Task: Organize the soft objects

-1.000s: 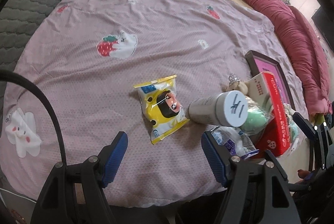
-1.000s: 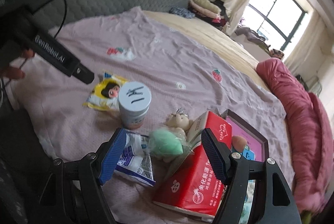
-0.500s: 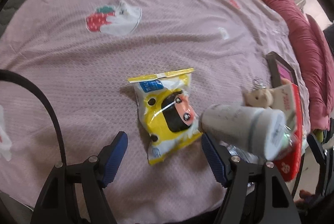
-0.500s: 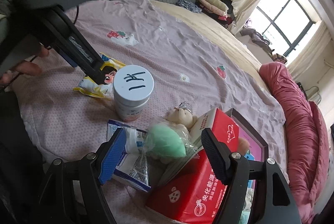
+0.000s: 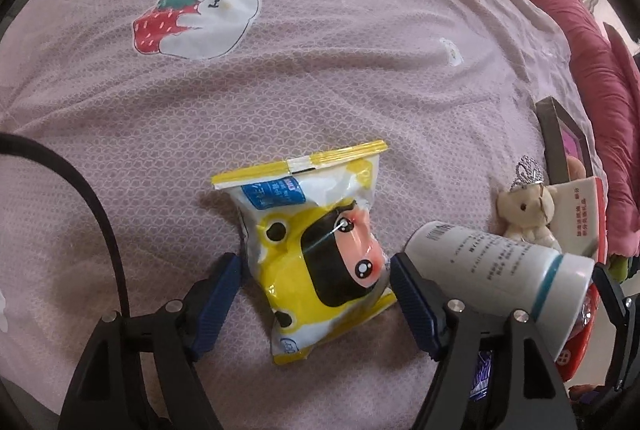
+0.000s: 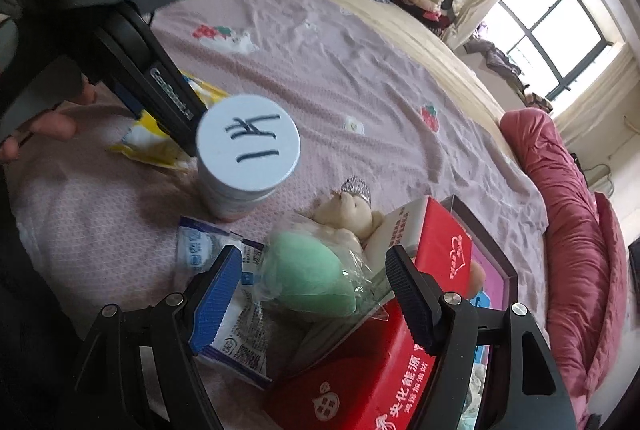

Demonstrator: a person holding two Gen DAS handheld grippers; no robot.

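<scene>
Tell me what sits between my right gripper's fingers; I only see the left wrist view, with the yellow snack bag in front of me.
Observer: A green plush in clear wrap lies between the right gripper fingers; no pad touches it.
Operator: What does that plush rest on?
Observer: It leans on a red tissue box, with a blue-and-white packet beside it.
Operator: Anything written on the white bottle's cap?
Observer: Yes, black handwritten marks cover the bottle lid.
Operator: Where is my left gripper from there?
Observer: The left gripper is opening astride the snack bag, and a hand holds its handle.
</scene>
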